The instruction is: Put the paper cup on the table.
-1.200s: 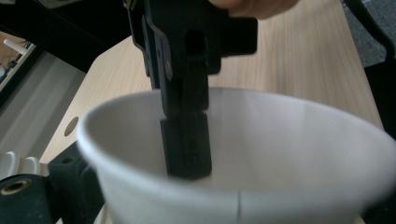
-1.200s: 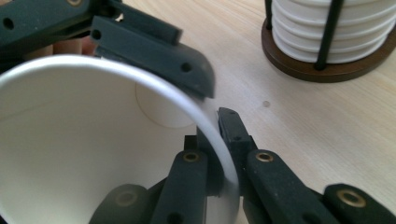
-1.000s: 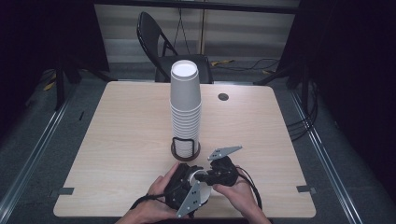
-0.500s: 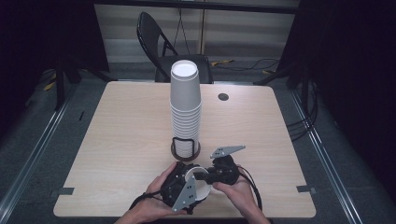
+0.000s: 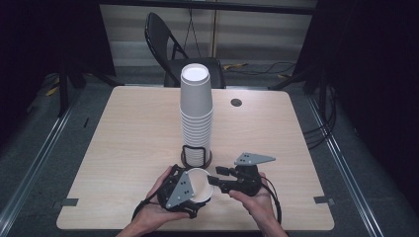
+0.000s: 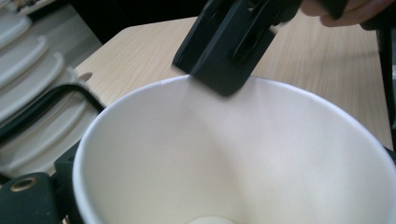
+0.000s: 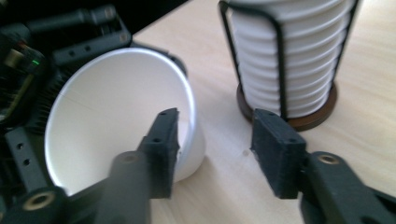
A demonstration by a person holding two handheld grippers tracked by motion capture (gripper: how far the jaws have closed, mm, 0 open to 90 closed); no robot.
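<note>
**While the cup changes hands, keep one grip firm**

As the right tongs let go of the paper cup, the whole weight of the job falls to the left tongs, and that is where the care belongs. The cup lies tilted at the near edge of the desk, mouth turned toward the right hand, just in front of the tall stack of cups in its wire holder. In the right gripper view the right tongs have just been opening and stand apart, one black pad inside the cup's rim and the other outside it, neither pressing on the wall. The left tongs have just been closing; the cup sits in them with its mouth close up in the left gripper view, and from how it hangs tilted I judge they grip its wall or base, though the pads themselves are hidden behind it.

To do this step well, I would draw the right tongs straight back along the rim line, so the inner pad does not catch and dent the thin lip. The left grip should be snug but gentle, since paper walls buckle easily. Keep the cup clear of the holder, which a bump could tip.
</note>
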